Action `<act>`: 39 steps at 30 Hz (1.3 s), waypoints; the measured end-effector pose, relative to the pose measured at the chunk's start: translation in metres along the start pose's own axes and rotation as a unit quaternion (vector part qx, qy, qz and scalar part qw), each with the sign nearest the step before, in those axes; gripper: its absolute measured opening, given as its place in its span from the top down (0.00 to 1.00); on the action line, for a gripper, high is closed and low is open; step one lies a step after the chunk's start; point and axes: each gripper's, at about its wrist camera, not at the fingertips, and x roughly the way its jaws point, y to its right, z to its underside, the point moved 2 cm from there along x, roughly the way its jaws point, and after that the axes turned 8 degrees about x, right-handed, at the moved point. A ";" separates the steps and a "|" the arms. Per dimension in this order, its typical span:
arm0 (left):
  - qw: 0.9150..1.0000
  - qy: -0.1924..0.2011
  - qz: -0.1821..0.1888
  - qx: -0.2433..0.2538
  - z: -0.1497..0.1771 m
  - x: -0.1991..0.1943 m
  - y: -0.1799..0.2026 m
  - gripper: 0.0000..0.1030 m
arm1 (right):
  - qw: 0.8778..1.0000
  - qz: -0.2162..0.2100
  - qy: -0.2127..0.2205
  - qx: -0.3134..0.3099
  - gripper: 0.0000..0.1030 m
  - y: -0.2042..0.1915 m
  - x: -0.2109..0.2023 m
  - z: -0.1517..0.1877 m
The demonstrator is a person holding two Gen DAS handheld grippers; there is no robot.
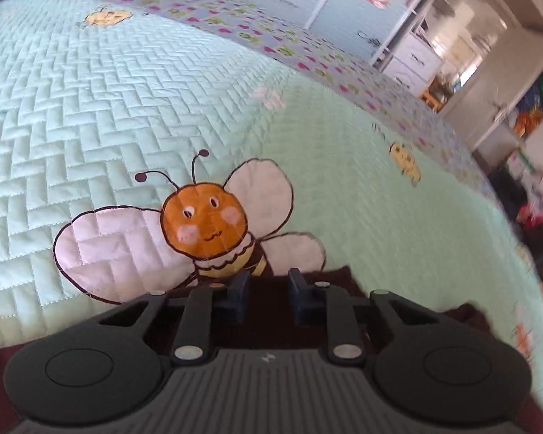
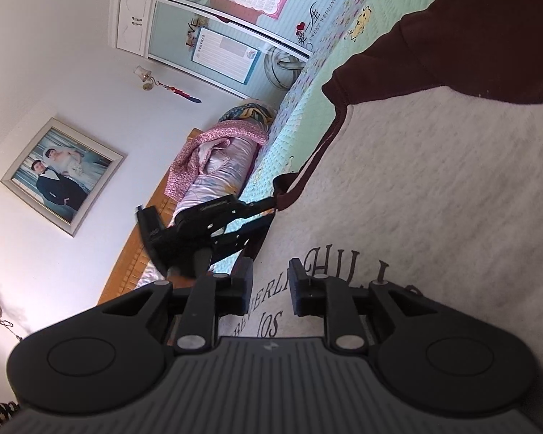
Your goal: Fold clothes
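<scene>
Right gripper [image 2: 270, 285]: jaws narrowly parted over cream sweatshirt [image 2: 434, 199]; lettered chest panel between the blue pads [image 2: 300, 289], no clear pinch.
Left gripper [image 1: 268, 291]: jaws narrowly parted, maroon fabric [image 1: 268, 311] under and between them; right wrist view shows its tips at the maroon neckline trim [image 2: 300, 181]. Pinch: cannot tell.
Sweatshirt position: spread on mint quilted bedspread [image 1: 90, 90], maroon sleeve [image 2: 452, 54] across upper part.
Bee appliqué [image 1: 206, 224]: on quilt, just beyond left jaws.
Far: wardrobe [image 2: 206, 18], framed photo [image 2: 63, 175].

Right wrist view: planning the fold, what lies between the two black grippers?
Cream fleece sweatshirt with maroon trim, from right gripper to left gripper; right wrist view.
</scene>
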 end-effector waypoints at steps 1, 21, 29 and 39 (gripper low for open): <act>1.000 0.008 -0.003 0.007 -0.001 -0.007 0.003 0.72 | 1.000 -0.002 0.000 0.001 0.77 0.000 0.000 0.000; 0.969 -0.060 0.031 0.238 -0.002 -0.016 -0.007 0.88 | 1.000 -0.009 0.002 0.003 0.74 -0.001 0.002 -0.001; 0.850 0.060 -0.063 0.519 0.106 -0.089 0.082 0.89 | 1.000 -0.009 0.003 0.003 0.74 -0.001 0.002 -0.001; 0.763 0.075 -0.107 0.633 0.174 -0.081 0.088 0.88 | 1.000 -0.010 0.004 0.004 0.74 -0.001 0.002 -0.001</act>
